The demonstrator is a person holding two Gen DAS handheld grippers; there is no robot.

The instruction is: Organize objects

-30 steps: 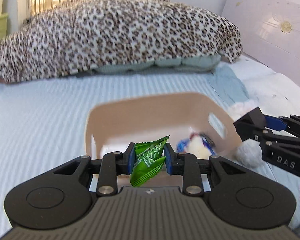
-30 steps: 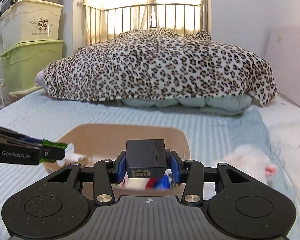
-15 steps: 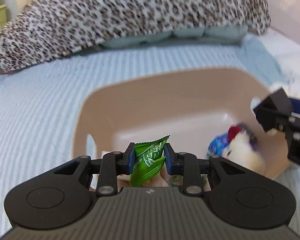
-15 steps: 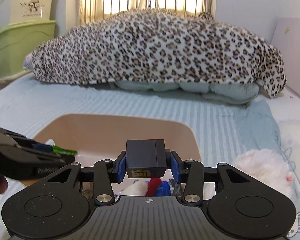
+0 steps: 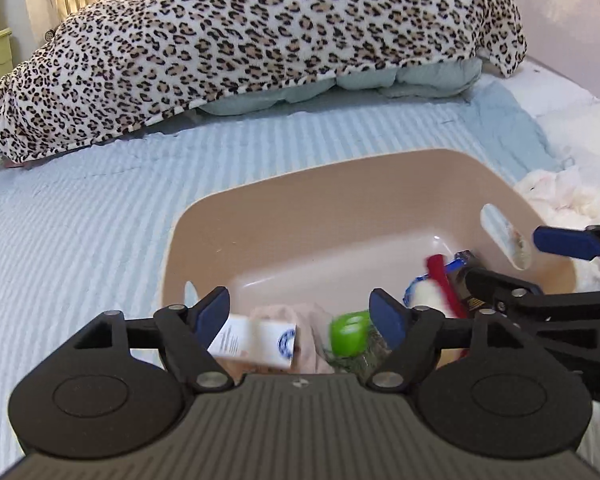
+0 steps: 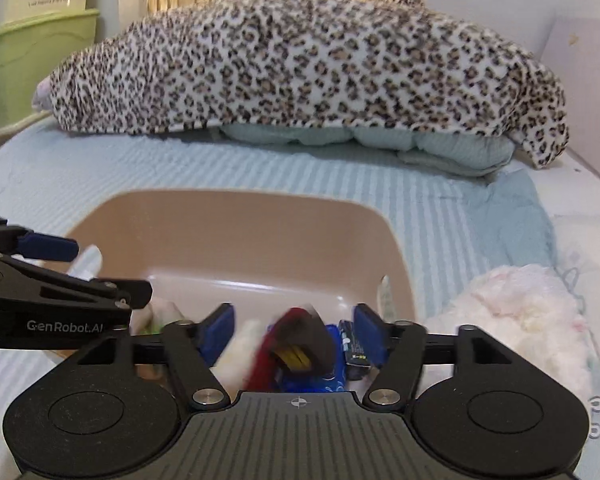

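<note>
A beige plastic basket (image 5: 300,208) (image 6: 260,220) lies on the bed. My left gripper (image 5: 300,312) is open above its near left part. A blurred green packet (image 5: 350,332) is in the basket below the left gripper, beside a white box (image 5: 256,338). My right gripper (image 6: 296,330) is open above the basket's right part. A blurred black box (image 6: 304,336) is between and below its fingers, over a red and white toy (image 6: 260,354) and blue items. The right gripper shows in the left wrist view (image 5: 540,264).
A leopard-print blanket (image 6: 300,64) lies over a pale quilt at the back of the bed. A white fluffy toy (image 6: 516,320) lies right of the basket. Green storage bins (image 6: 24,68) stand at the far left. The headboard is on the right.
Both grippers opened over the basket. The green packet left the left gripper and the black box left the right gripper; both now sit blurred in the basket.
</note>
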